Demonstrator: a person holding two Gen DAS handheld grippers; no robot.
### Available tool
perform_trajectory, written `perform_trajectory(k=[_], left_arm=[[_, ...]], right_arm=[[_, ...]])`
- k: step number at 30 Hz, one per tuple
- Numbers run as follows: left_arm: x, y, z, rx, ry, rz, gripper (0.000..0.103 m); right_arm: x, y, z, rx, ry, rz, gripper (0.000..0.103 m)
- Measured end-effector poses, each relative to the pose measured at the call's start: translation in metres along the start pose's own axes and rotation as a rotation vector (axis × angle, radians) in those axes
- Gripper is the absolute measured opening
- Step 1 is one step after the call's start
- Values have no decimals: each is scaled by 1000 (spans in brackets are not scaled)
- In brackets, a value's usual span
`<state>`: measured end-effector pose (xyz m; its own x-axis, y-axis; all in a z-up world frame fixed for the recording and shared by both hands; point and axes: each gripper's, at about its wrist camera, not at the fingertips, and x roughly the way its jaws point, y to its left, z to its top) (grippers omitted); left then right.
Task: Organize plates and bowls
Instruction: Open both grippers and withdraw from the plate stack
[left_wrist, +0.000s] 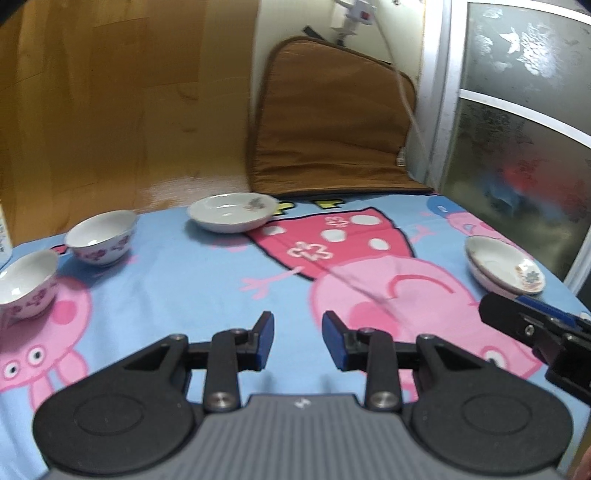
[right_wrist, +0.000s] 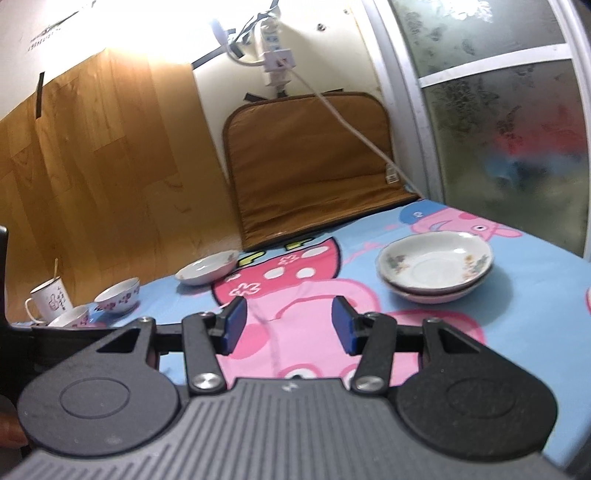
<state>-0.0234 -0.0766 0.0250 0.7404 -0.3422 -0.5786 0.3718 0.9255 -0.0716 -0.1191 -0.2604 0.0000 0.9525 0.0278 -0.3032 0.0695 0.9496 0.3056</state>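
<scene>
Right hand-held gripper (right_wrist: 286, 323) view alone — mug (right_wrist: 50, 300).

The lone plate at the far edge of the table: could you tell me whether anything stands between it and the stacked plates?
Nothing visible does: only bare cartoon tablecloth lies between the lone plate and the stacked plates; both bowls sit off to the left.

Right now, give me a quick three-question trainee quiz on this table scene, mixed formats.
1. True or false: the two stacked plates sit on the right side of the cartoon tablecloth.
2. Multiple choice: what is between the pads of the left tool? A) a bowl B) a plate C) nothing
3. Fill in: the lone plate lies at the far edge, in front of the brown ____.

Key: 1 true; 2 C; 3 cushion.
</scene>
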Motion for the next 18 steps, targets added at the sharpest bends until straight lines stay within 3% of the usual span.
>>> perform_trajectory(k=[8, 18], left_arm=[[-4, 42, -10, -43, -20, 111, 31], [-14, 73, -14, -67, -53, 173, 31]], right_arm=[[11, 26, -6, -49, 19, 62, 54], [23, 48, -8, -79, 43, 116, 54]])
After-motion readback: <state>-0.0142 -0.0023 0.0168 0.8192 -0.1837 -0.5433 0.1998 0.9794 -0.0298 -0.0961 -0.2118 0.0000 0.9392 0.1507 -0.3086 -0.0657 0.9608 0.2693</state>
